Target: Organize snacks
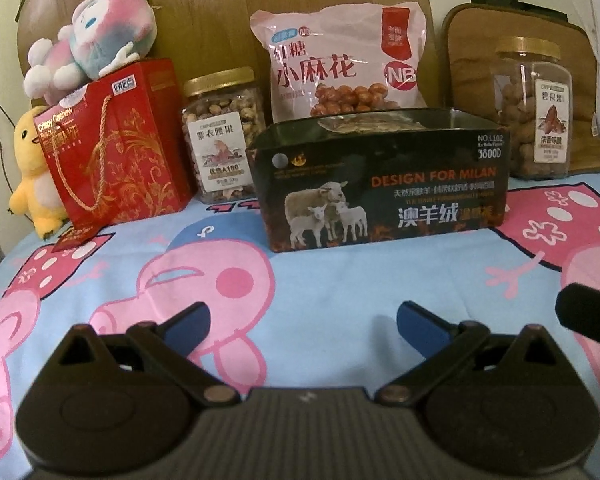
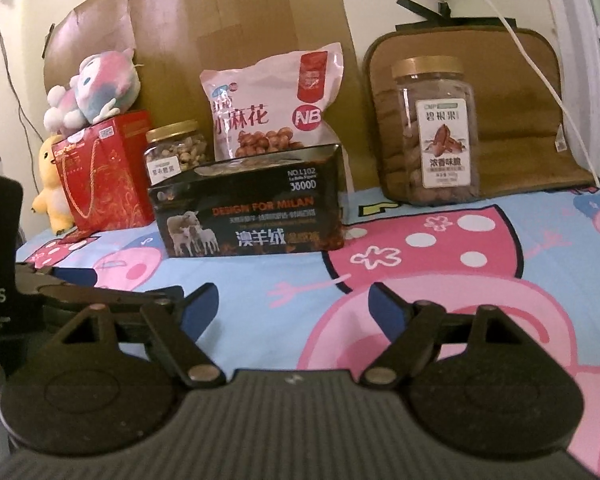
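Both grippers, left point(image 1: 302, 320) and right point(image 2: 294, 304), hover agape, empty; next likely a jar point(image 2: 434, 132) into the box point(image 2: 252, 208).

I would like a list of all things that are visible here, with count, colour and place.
Black box: 1, black, centre, open top.
Pink snack bag: 1, pink, behind the box.
Nut jars: 2, clear with gold lids; small jar left of the box, tall jar at right.
Red gift bag: 1, red, left.
Plush toys: 2; pink one on the gift bag, yellow one beside it.
Brown cushion: 1, behind the tall jar.
Bedsheet: 1, blue and pink.
Left claw: open.
Right claw: open.
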### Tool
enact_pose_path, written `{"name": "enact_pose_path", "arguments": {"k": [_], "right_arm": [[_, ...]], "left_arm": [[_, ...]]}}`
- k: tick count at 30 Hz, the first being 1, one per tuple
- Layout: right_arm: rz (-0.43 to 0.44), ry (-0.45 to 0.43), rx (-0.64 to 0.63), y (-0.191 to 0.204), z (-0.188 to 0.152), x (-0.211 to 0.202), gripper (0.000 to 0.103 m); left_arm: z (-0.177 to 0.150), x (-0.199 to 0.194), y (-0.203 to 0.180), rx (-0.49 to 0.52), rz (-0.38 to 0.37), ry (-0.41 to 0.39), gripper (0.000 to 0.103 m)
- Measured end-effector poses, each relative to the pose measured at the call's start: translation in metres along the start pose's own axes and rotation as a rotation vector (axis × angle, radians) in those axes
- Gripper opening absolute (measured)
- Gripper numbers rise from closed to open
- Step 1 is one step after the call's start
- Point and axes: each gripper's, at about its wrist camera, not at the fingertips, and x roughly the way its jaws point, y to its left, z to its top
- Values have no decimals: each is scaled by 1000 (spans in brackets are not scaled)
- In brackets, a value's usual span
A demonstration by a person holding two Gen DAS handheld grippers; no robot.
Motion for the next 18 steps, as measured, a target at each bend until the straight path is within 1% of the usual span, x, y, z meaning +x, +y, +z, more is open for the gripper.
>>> {"name": "enact_pose_path", "arguments": {"k": [7, 12, 18], "right_arm": [[-4, 6, -3, 2, -1, 1, 84], [-8, 4, 3, 1, -1, 1, 84], [-7, 2, 4, 1, -2, 1, 85]], "left_arm": [[-1, 2, 5, -23, -17, 19, 103], [0, 6, 9, -49, -33, 47, 103], [0, 4, 10, -61, -29, 36, 103]]}}
